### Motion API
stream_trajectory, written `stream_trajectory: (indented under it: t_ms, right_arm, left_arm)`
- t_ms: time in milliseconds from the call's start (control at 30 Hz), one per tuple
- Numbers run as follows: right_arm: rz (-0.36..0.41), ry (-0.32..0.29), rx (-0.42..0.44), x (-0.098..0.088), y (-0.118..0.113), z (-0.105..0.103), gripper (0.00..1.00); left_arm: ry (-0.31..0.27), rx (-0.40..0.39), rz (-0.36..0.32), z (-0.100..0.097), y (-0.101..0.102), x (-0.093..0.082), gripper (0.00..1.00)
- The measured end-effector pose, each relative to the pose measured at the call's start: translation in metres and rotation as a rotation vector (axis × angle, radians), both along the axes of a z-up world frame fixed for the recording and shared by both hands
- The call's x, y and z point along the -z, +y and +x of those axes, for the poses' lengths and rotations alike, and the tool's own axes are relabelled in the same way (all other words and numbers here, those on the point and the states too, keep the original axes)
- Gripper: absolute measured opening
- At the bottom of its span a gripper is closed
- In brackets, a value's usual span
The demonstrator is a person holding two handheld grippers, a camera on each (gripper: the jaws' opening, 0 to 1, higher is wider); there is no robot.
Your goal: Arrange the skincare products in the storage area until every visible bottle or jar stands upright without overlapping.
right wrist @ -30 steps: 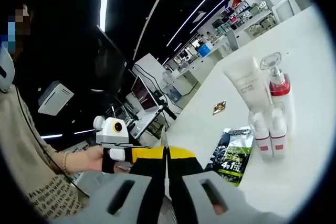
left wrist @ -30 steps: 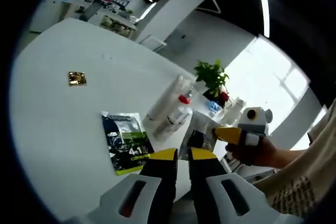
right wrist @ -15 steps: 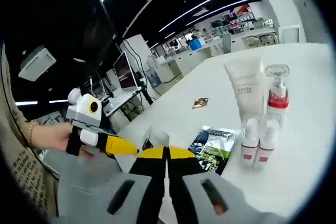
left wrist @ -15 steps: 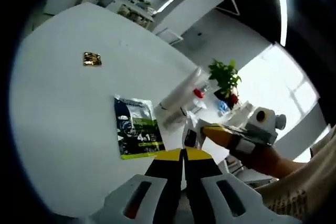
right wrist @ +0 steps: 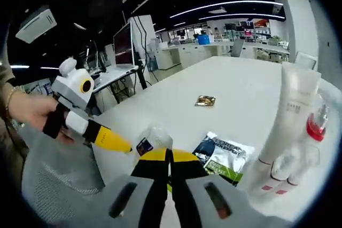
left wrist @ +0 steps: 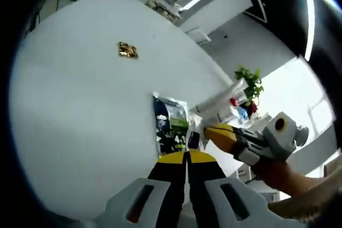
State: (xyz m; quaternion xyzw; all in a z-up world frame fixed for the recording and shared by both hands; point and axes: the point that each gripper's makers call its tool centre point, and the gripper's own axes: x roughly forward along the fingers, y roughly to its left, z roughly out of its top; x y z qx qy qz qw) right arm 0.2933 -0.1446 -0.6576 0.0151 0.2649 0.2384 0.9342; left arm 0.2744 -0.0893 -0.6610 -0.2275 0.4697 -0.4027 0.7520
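Room: big open office, desks + monitors far back, white table (left wrist: 80,110) as work surface.
Products: white tube (right wrist: 293,111) and red-collar pump bottle (right wrist: 315,126) upright at right side of right gripper view, two small clear bottles (right wrist: 278,172) just beside them; all standing close, prob. already sorted.
Sachet: dark/green sachet (right wrist: 223,154) lies flat near table's near edge; flat pack, can't stand.
Jar: small clear jar (right wrist: 151,138) w/ dark label sits near edge, just past both grippers' tips; looks like next pick.
Gold square: small gold packet (left wrist: 127,50) alone, far on table.
Left gripper: left gripper (left wrist: 187,157) jaws pressed together, nothing between.
Right gripper: right gripper (right wrist: 169,155) jaws closed too, empty; tip aimed at jar.
Why: both held low at near edge, converging on jar, prob. to line up a grab.
Change vs 1 s ago: both cams swung toward table; grippers now nearer each other; jar now central; products unmoved.
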Motion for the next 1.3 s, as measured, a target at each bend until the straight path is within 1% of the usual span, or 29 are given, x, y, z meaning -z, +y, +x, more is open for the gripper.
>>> stream_trajectory:
  t_ms: [67,133,167,267,367,500,567,700,800,933,1033,1067,1200,1300]
  right_arm:
    - [-0.013,0.007,-0.008,0.009,0.004,0.006,0.01]
    - [-0.035,0.030,-0.028,0.019,0.009,0.011,0.01]
    - [-0.045,0.042,-0.047,0.025,0.013,0.014,0.01]
    - [-0.057,0.054,-0.069,0.036,0.020,0.023,0.01]
    - [-0.047,0.079,-0.081,0.049,0.028,0.031,0.01]
    - [-0.063,0.103,-0.100,0.062,0.032,0.035,0.01]
    - [-0.088,0.113,-0.123,0.068,0.033,0.035,0.01]
    - [-0.108,0.132,-0.143,0.077,0.033,0.036,0.01]
    - [-0.143,0.138,-0.180,0.083,0.033,0.038,0.01]
    - [-0.194,0.131,-0.216,0.087,0.033,0.040,0.01]
    - [-0.218,0.129,-0.235,0.091,0.033,0.041,0.01]
    - [-0.236,0.125,-0.244,0.092,0.033,0.040,0.01]
    - [-0.259,0.111,-0.250,0.091,0.034,0.041,0.01]
    - [-0.302,0.089,-0.259,0.091,0.034,0.040,0.01]
  left_arm:
    - [-0.007,-0.001,0.023,0.005,0.004,0.008,0.00]
    - [0.007,-0.016,0.038,0.009,0.009,0.015,0.00]
    - [0.014,-0.025,0.058,0.011,0.014,0.021,0.00]
    - [0.023,-0.041,0.072,0.017,0.020,0.031,0.00]
    - [0.041,-0.066,0.104,0.024,0.028,0.043,0.00]
    - [0.040,-0.066,0.119,0.028,0.031,0.053,0.00]
    - [0.045,-0.066,0.132,0.030,0.031,0.060,0.00]
    - [0.051,-0.058,0.156,0.030,0.032,0.071,0.00]
    - [0.058,-0.057,0.163,0.030,0.030,0.077,0.00]
    - [0.036,-0.033,0.195,0.032,0.028,0.080,0.00]
    - [-0.002,0.018,0.241,0.032,0.029,0.084,0.00]
    - [-0.015,0.026,0.249,0.033,0.028,0.084,0.00]
    - [-0.053,0.066,0.287,0.034,0.028,0.086,0.00]
    - [-0.085,0.098,0.305,0.034,0.028,0.083,0.00]
